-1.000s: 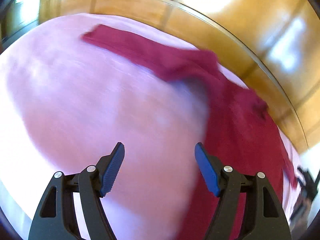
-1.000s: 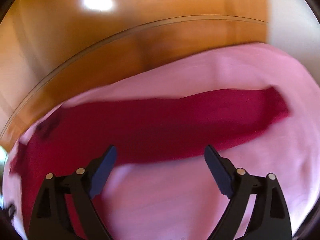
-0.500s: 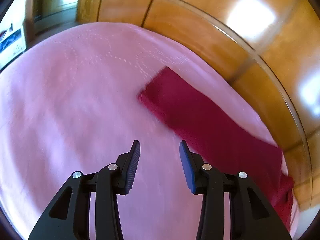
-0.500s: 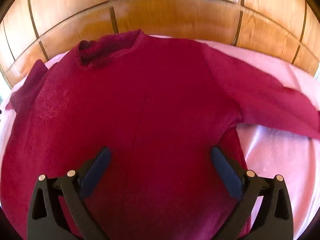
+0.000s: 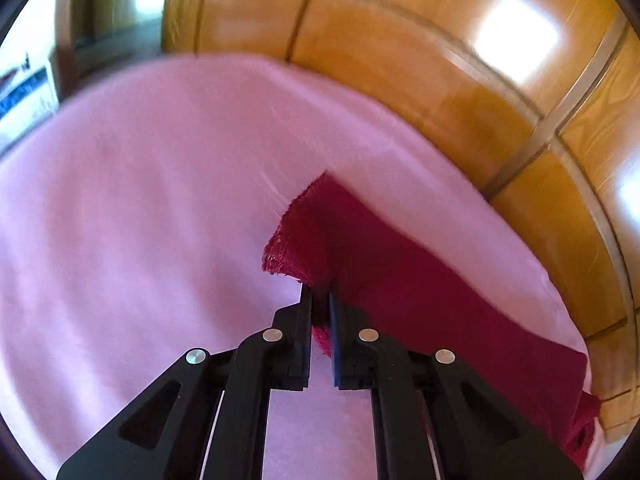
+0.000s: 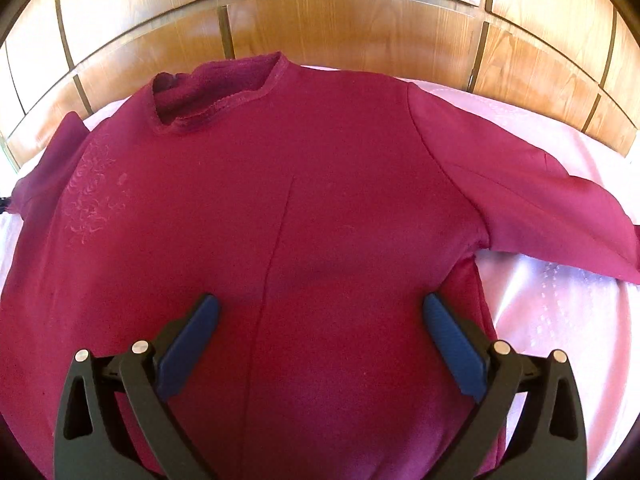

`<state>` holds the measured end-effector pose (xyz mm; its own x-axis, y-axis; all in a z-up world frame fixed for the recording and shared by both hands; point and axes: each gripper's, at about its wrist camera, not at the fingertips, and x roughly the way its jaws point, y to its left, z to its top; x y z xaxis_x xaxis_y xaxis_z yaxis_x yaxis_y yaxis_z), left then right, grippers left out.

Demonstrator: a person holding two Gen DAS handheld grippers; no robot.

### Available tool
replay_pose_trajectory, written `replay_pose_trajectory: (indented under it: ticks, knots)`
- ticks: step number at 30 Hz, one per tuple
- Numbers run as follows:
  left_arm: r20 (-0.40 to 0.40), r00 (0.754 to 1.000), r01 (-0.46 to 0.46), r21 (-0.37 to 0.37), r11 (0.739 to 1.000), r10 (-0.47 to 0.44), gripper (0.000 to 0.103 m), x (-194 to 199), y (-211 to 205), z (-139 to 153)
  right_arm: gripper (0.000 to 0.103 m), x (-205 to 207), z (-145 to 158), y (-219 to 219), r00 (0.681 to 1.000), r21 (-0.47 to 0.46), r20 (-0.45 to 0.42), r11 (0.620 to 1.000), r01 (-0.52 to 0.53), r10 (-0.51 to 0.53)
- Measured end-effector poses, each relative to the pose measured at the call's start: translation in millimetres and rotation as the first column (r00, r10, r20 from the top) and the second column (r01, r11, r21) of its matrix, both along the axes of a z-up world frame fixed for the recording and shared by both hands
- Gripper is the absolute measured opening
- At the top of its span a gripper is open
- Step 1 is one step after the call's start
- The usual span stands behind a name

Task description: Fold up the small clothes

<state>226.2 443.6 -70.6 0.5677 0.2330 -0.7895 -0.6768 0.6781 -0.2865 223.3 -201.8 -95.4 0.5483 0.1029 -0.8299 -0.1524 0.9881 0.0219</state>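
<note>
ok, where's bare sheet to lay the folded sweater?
Left wrist view: wide bare pink sheet left of the sleeve pinched by the left gripper. Right wrist view: a smaller patch under the other sleeve. Crowded: the sweater fills the middle, up to the headboard.

Surface: a bed covered by a pink sheet (image 6: 560, 300), backed on the far side by a wooden panelled headboard (image 6: 340, 28).
Sheet: faint stitched dotted patterns are seen at the right.
Lying on it: a dark red sweater (image 6: 280, 208), spread flat, collar toward the headboard, one sleeve (image 5: 420, 276) stretched out over the sheet.
</note>
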Motion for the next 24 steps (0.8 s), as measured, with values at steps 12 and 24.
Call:
replay_pose_trajectory:
  ticks: [12, 24]
  knots:
    - [-0.139, 0.984, -0.102, 0.104, 0.989, 0.116, 0.007, -59, 29, -16, 0.101, 2, -1, 1, 1.000, -0.011, 0.004, 1.000, 0.002, -0.002]
    - [0.110, 0.878, 0.472, -0.029, 0.881, -0.466, 0.029, -128, -151, 32, 0.101, -5, 10, -3, 1.000, -0.007, -0.007, 1.000, 0.023, -0.023]
